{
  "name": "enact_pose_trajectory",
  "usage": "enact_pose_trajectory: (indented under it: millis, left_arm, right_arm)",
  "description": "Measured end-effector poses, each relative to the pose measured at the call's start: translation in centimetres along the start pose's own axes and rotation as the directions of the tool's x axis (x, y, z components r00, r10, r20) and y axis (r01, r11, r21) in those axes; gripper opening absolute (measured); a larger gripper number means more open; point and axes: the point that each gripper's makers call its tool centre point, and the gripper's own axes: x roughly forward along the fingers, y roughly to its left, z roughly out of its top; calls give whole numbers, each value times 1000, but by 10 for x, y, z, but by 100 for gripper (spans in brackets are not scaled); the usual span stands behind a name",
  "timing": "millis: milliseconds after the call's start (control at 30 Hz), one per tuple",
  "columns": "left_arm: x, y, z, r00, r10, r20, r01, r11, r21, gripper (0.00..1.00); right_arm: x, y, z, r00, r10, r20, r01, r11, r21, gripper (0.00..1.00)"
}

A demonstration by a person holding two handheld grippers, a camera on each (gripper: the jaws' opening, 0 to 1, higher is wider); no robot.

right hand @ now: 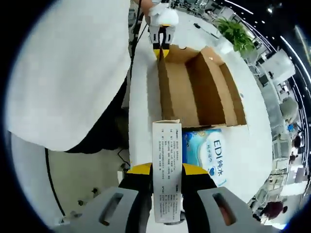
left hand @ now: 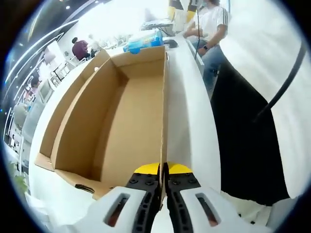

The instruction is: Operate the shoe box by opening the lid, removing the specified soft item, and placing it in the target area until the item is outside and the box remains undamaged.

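Note:
An open cardboard shoe box (left hand: 124, 116) lies empty on a white table (left hand: 187, 111). My left gripper (left hand: 163, 171) is shut on the near end of its right wall. In the right gripper view the same box (right hand: 199, 90) lies ahead, with the left gripper (right hand: 161, 48) clamped on its far corner. My right gripper (right hand: 166, 167) is shut on the soft blue-and-white pack (right hand: 209, 150), holding its white printed side just outside the box's near end. From the left gripper view that pack (left hand: 143, 41) sits beyond the box's far wall.
The person holding the grippers, in a white shirt (right hand: 68, 73) and dark trousers (left hand: 243, 136), stands along the table's edge. Another person (left hand: 211, 29) stands past the far end. A green plant (right hand: 235, 31) is behind the box. Other people sit at distant desks (left hand: 80, 48).

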Motion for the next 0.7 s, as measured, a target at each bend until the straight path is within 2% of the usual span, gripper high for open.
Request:
enact_pose_trajectory:
  millis: [33,133,233,333,467,700]
  left_arm:
    - [0,0,0,1000,-1,-2,1,1000,-1,2]
    - [0,0,1,1000,-4,-12,4,1000,-7,2]
    - [0,0,1,1000,-4,-13,4,1000,-6,2]
    - [0,0,0,1000,-5,-18,5,1000,-10,2]
    - [0,0,1,1000,-8,-19,8,1000,-10,2]
    - [0,0,1,1000,-11,-18,11,1000,-9,2]
  right_arm:
    - [0,-2,-3,1000,-7,-19,6,1000,-26,20]
    - [6,-4,6,996,-2,87,-6,995,95,20]
    - [20,-4,2,994,3,112,-17,993,121,20]
    - [34,2,-3,995,33,91,-43,993,109,20]
    - [43,4,-8,996,42,76,-49,994,102,20]
    - [53,6,-10,995,42,88,-53,990,127,20]
